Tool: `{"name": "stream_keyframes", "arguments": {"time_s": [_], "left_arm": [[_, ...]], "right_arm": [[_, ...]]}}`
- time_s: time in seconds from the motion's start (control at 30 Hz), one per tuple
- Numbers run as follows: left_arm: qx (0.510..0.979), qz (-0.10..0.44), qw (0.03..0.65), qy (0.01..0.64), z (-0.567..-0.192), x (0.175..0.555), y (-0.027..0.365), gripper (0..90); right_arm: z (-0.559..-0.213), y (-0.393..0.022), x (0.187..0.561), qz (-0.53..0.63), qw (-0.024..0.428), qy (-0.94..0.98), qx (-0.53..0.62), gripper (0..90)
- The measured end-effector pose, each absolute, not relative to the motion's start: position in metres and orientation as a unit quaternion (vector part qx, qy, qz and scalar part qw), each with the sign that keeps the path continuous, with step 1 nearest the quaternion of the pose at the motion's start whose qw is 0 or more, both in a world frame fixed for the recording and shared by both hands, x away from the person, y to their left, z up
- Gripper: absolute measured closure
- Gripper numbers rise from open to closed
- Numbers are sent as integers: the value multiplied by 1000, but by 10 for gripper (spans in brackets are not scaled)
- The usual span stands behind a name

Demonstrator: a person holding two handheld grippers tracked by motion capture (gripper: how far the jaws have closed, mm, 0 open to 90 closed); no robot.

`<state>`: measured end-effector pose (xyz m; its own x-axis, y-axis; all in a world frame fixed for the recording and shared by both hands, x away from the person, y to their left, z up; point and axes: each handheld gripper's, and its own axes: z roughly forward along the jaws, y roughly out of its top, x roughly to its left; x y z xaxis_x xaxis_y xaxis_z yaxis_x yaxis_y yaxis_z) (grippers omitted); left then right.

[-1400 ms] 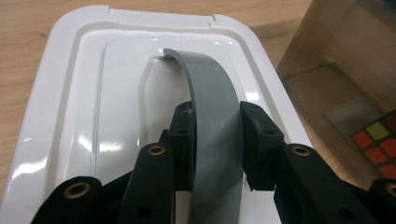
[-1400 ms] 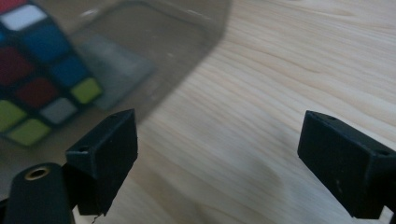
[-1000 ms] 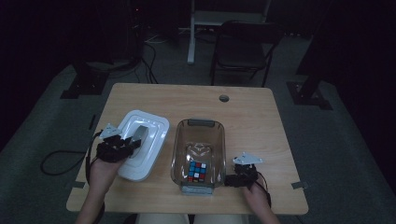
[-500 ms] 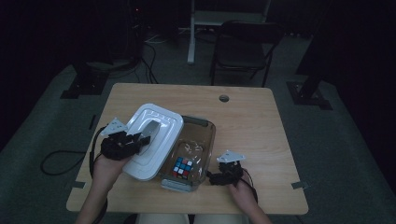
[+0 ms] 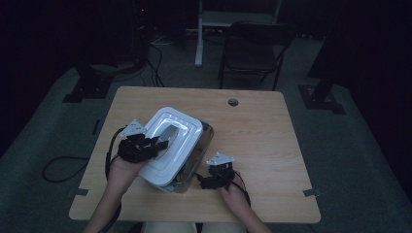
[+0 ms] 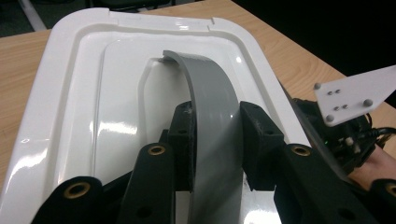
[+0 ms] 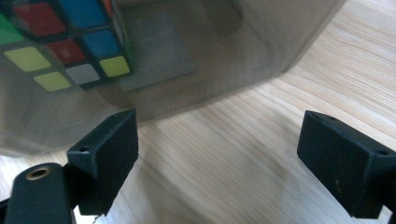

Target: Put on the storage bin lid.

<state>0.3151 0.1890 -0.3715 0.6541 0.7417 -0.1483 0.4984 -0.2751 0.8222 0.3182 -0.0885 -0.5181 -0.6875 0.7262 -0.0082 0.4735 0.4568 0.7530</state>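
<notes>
- My left gripper (image 5: 145, 145) has its jaws clamped on the grey handle (image 6: 212, 107) of the white lid (image 5: 170, 141); in the left gripper view the handle arches up between the two black pads.
- The lid hangs tilted over the clear box (image 5: 201, 145) and covers most of it in the high view; only the box's edge at 3 o'clock and its near corner show from under it.
- My right gripper (image 5: 214, 177) sits on the bench (image 5: 272, 141) just beside the box's near corner, at about 5 o'clock from the lid. Its jaws are spread wide with bare wood between them.
- In the right gripper view the box's wall (image 7: 224, 60) stands just ahead of my jaws, and the pad at the left is close to its rounded bottom corner; I cannot tell whether they touch.
- A colour cube (image 7: 60, 42) lies inside the box, seen through the wall at about 10 o'clock in that view.
- In the left gripper view my right gripper's grey plate (image 6: 355, 95) shows at 3 o'clock, past the lid's rim.
- A round hole (image 5: 233, 102) in the bench lies at 1 o'clock from the lid, well apart.
- Beyond the bench's far edge, at 12 o'clock, a dark chair (image 5: 252, 53) stands on the floor.
- Cables (image 5: 60, 167) trail over the floor at 9 o'clock.
</notes>
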Motion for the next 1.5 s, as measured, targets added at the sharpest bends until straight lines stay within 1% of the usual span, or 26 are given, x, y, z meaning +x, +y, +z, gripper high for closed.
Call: {"name": "stream_keyframes", "arguments": {"time_s": [0.2, 0.33, 0.5, 0.67, 0.93, 1.2, 1.33, 1.4, 1.47, 1.5], "left_arm": [[793, 133, 447, 392, -374, 319, 182, 694], [786, 110, 457, 403, -377, 324, 181, 693], [790, 105, 448, 406, -381, 328, 174, 693], [793, 99, 447, 403, -382, 332, 166, 693], [799, 110, 432, 404, -386, 331, 156, 692], [805, 114, 426, 397, -384, 329, 156, 682], [808, 115, 427, 390, -383, 326, 156, 547], [806, 120, 432, 387, -377, 323, 160, 544], [801, 121, 439, 388, -374, 321, 163, 509], [800, 126, 440, 388, -372, 320, 166, 509]], "right_arm": [[-518, -75, 321, 373, 170, 842, 351, 124], [-518, -86, 319, 373, 179, 838, 355, 125], [-513, -110, 318, 384, 190, 821, 377, 125], [-511, -125, 321, 388, 188, 812, 392, 125], [-511, -128, 321, 389, 187, 812, 394, 124], [-513, -127, 320, 387, 184, 814, 392, 125], [-513, -126, 320, 387, 183, 815, 391, 125], [-511, -127, 320, 388, 183, 813, 394, 125], [-511, -128, 320, 388, 185, 813, 394, 125], [-510, -129, 320, 388, 185, 812, 394, 124]]}}
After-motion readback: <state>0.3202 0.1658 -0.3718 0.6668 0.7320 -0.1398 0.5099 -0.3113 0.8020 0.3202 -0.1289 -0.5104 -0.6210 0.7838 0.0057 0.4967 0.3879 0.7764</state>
